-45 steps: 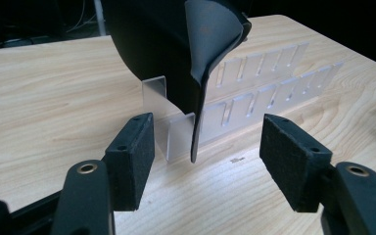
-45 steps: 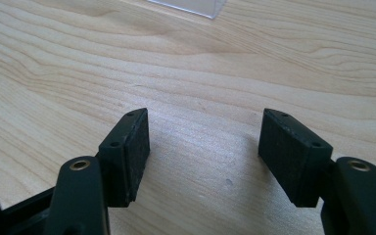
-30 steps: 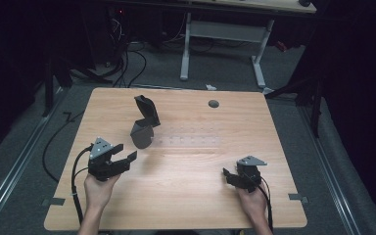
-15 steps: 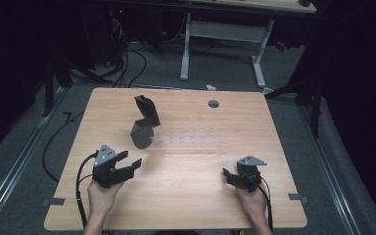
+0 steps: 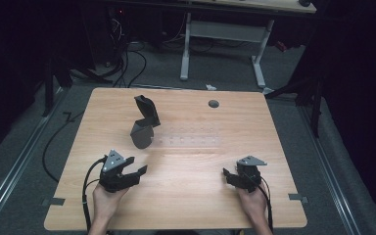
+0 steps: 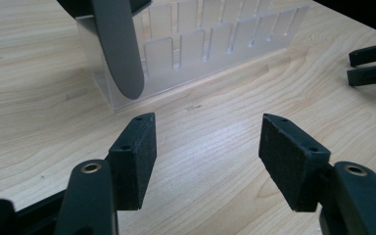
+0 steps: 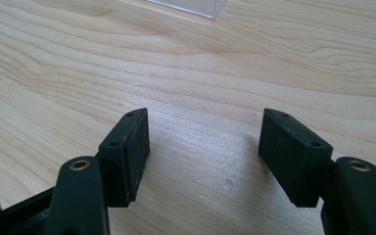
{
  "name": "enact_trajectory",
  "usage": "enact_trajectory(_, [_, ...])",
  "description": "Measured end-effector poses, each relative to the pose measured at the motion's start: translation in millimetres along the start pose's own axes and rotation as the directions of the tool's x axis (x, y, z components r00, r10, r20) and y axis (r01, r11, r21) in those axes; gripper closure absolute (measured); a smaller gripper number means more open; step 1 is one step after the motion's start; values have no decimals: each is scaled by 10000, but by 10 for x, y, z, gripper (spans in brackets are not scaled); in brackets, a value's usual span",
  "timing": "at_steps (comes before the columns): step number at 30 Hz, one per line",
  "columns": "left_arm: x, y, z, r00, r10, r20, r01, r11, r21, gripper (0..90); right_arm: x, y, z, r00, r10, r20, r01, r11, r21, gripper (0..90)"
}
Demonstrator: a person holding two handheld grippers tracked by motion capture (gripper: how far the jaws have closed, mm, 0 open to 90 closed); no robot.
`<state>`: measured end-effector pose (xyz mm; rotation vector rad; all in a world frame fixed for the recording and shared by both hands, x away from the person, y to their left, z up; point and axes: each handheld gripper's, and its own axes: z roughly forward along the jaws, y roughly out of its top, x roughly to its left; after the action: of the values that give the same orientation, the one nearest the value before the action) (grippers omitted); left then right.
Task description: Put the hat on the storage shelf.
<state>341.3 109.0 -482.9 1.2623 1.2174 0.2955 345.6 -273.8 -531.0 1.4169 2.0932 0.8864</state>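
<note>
Left tool (image 5: 136, 172): jaws wide, empty, drawn back from the clear slotted plastic rack (image 6: 200, 49) holding dark grey folded sheets (image 5: 144, 125). Right tool (image 5: 228, 175): wide, empty, unmoved on the pale wooden bench (image 5: 274, 142). Judged: placement step apparently finished.

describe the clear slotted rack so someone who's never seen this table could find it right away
On the wooden table, look near the middle, just beyond the left gripper. The clear slotted rack lies there, running to the right from the dark grey scoop-like object that stands at its left end. It is see-through with rows of upright dividers, nearly blending into the wood.
</note>
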Motion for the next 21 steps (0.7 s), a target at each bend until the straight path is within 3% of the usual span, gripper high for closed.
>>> enact_trajectory(21, [-45,-307,144,10000,47,-23,-45,9981,614,400,0,-2,-1,10000,-16,3,16,10000,-8,363])
